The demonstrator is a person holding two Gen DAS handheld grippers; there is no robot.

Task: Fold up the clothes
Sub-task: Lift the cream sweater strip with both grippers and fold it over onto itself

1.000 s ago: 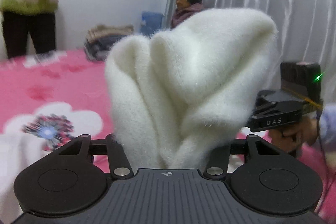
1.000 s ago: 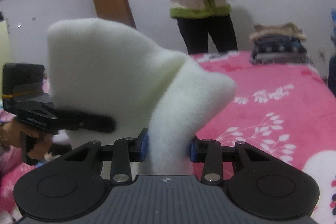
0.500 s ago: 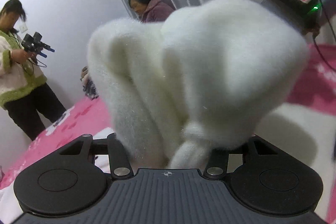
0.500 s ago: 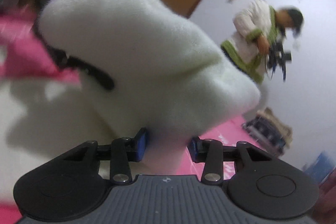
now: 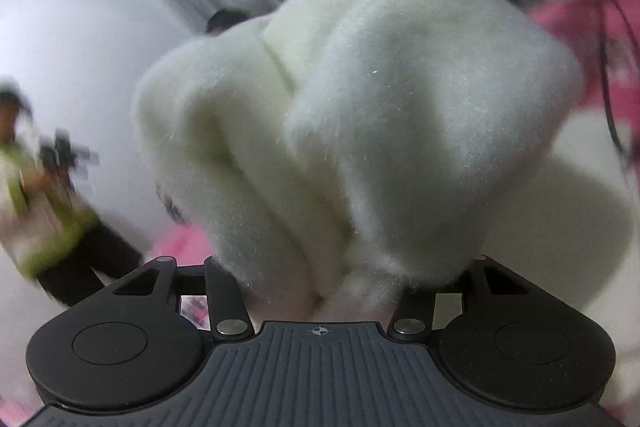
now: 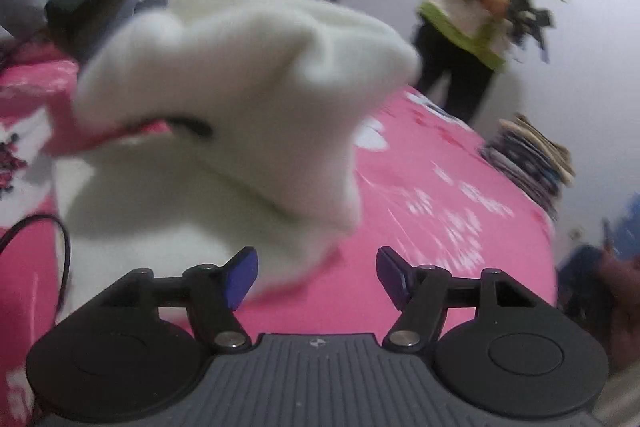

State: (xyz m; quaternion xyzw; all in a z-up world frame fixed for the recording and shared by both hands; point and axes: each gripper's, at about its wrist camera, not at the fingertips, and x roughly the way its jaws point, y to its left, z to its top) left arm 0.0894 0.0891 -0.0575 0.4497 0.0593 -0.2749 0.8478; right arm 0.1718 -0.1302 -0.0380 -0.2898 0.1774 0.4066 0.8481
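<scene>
A fluffy white garment (image 5: 360,131) rises in a thick bunch straight out of the left claw (image 5: 320,291), which pinches its gathered edge between its jaws. The right claw (image 6: 316,277) is opening, its blue pads (image 6: 240,279) spread and bare; the cloth slips away ahead and to its left, drooping onto the pink bed (image 6: 440,227). The blurred fold seems to run leftward toward the other gripper, so the left hand is nearer.
</scene>
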